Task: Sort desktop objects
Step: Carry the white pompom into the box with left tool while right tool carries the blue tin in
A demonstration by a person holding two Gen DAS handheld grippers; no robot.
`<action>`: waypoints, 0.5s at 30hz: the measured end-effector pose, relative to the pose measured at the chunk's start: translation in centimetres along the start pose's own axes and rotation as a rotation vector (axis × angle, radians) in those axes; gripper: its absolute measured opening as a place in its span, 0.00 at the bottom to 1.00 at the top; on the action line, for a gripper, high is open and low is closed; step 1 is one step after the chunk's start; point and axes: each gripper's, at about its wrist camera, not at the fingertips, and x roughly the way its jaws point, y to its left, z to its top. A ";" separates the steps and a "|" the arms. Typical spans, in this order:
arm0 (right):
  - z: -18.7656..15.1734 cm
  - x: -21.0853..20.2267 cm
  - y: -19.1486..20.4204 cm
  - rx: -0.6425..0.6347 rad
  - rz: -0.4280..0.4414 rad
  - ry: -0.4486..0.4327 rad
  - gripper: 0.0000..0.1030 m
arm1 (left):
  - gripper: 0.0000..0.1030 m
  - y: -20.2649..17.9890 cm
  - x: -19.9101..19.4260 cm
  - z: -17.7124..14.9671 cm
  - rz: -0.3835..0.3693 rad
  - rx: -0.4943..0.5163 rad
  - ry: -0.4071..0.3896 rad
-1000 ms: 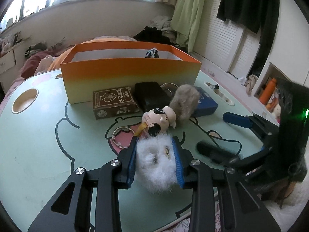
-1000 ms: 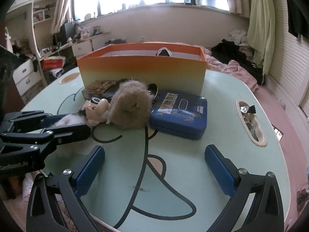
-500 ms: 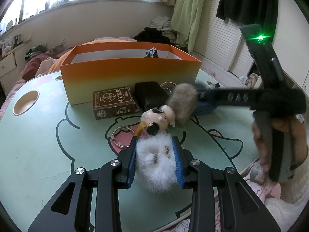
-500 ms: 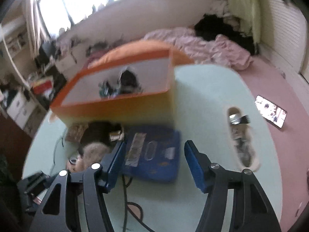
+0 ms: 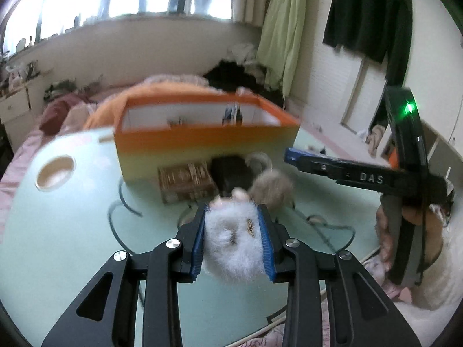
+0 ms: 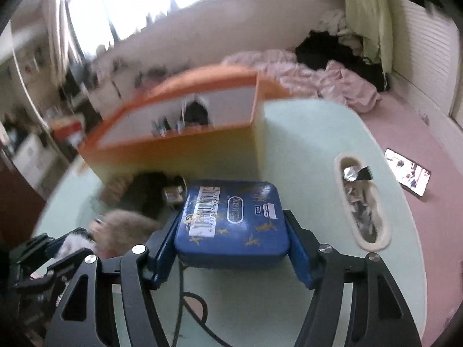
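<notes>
Tin (image 6: 231, 225), blue with barcode label, clamped in right hand-held gripper (image 6: 231, 248); white fluffy toy (image 5: 233, 243) squeezed in left hand-held gripper (image 5: 233, 245).

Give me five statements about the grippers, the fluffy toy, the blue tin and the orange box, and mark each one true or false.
1. The left gripper is shut on the white fluffy toy. True.
2. The right gripper is wide open with nothing between its fingers. False: the blue tin sits between its blue pads, the jaws closed against its sides.
3. The blue tin lies inside the orange box. False: it is in front of the box, outside it.
4. The blue tin carries a barcode label on its lid. True.
5. The orange box has a lid on it. False: its top is open and its white inner wall shows.
</notes>
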 end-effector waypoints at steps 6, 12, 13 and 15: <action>4.0 -2.7 1.6 0.017 0.077 -0.137 0.64 | 0.33 0.9 -1.8 5.9 -0.031 -0.031 -0.148; 9.1 -0.5 4.9 -0.015 0.112 -0.184 0.64 | 0.37 3.3 1.6 11.8 0.060 -0.117 -0.236; 9.6 0.4 5.2 -0.018 0.109 -0.182 0.65 | 0.49 4.0 2.8 12.3 0.096 -0.147 -0.228; 10.2 3.3 5.9 -0.046 0.061 -0.116 0.66 | 0.57 5.9 5.3 12.3 0.134 -0.224 -0.159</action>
